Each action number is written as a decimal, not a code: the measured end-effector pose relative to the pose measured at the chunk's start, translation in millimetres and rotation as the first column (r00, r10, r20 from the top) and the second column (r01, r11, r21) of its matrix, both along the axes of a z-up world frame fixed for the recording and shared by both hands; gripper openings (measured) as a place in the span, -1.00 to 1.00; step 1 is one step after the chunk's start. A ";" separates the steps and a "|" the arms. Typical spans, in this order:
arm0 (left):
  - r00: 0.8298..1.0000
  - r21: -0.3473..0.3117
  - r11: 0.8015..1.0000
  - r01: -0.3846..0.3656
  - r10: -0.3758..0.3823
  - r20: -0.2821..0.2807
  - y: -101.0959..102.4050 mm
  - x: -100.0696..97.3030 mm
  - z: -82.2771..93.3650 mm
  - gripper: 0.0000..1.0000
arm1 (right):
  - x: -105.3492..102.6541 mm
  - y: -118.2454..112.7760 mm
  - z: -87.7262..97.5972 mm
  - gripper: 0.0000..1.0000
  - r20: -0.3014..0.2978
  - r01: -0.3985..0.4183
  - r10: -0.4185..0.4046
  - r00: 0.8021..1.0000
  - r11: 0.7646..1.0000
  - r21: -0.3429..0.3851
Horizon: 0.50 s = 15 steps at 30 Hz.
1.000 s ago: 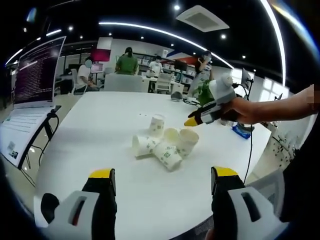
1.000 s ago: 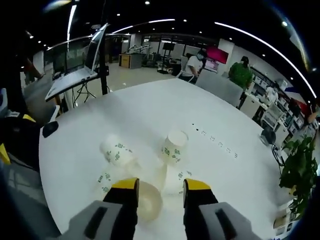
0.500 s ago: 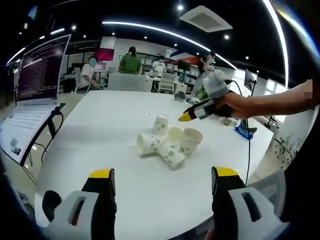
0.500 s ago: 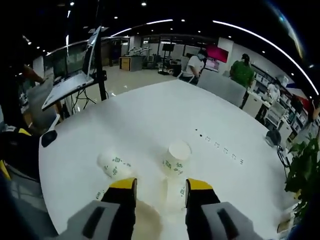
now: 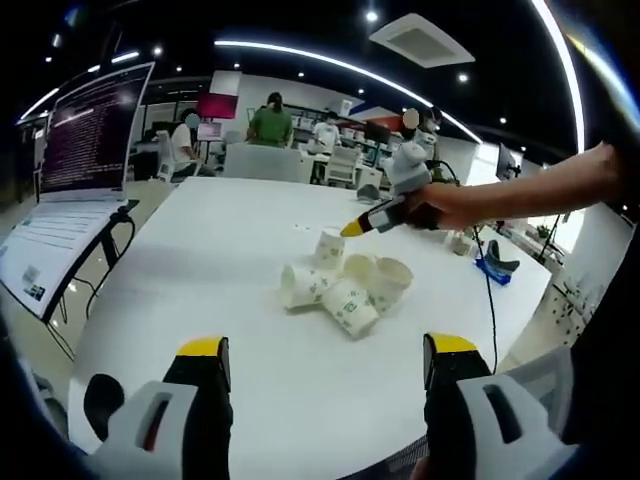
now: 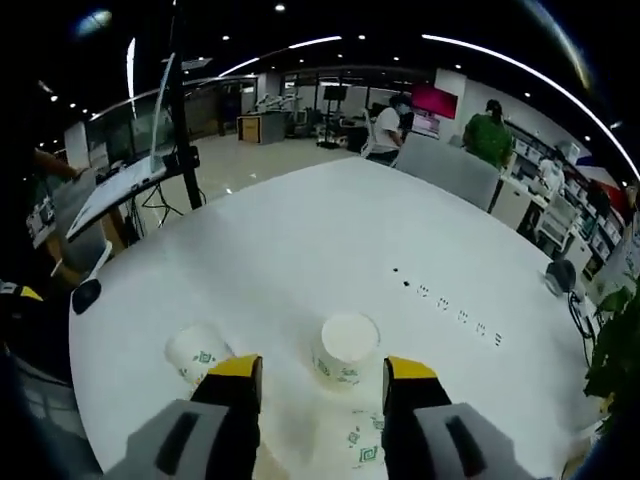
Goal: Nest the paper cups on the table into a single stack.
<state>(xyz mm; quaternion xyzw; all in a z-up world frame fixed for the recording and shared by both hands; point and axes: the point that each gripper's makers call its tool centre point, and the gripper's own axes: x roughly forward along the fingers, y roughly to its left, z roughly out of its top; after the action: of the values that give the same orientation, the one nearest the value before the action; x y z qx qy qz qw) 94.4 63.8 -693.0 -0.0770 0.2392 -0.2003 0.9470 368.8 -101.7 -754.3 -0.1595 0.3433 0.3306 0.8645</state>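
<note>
Paper cups [image 5: 345,290] sit bunched in a small cluster on the white table [image 5: 200,270], straight ahead of the left gripper [image 5: 325,365] and well beyond its tips. That gripper's yellow-tipped jaws are spread wide with nothing between them, hanging over the near edge of the table. In the cluster, the closest cup [image 5: 352,308] lies on its side with its green print showing, another tipped cup [image 5: 301,286] lies just left of it, and an open-mouthed cup [image 5: 392,281] sits to the right. Behind those, one cup [image 5: 328,248] stands base-up.

From the left gripper view, the right gripper [image 5: 352,229] comes in from the right side, held by a person's hand [image 5: 445,205], its yellow tip hovering right above that upside-down cup. Can't tell from here if it's touching.

In the right gripper view, the right gripper [image 6: 323,368] has its jaws parted, nothing pinched, and the upside-down cup [image 6: 346,349] sits between the tips, a bit ahead. Another cup [image 6: 195,352] lies on its side just off the left jaw, and a printed cup [image 6: 358,440] shows lower down between the jaws.

Farther off past the left side of the left gripper, there's a laptop [image 5: 70,190] on a stand beside the table.
</note>
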 end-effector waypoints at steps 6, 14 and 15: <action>1.000 0.005 1.000 0.009 -0.009 -0.013 -0.3 0.3 -4.9 0.55 | 6.2 4.0 -7.8 -0.05 -0.028 0.019 -0.019 0.999 1.000 0.002; 1.000 0.008 1.000 0.003 -0.003 -0.027 5.1 -1.2 -7.1 0.54 | 20.3 12.0 -21.4 -0.08 -0.069 0.033 -0.035 0.997 0.999 -0.031; 1.000 0.009 1.000 0.002 -0.002 -0.029 5.4 -1.6 -7.6 0.54 | 21.4 14.4 -24.5 -0.09 -0.079 0.033 -0.036 0.996 0.999 -0.037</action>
<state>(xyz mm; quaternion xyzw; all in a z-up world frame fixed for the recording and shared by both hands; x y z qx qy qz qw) 92.8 69.2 -700.6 -0.0756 0.2540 -0.1992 0.9434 390.2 -87.4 -778.8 -0.1556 0.3861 0.3156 0.8527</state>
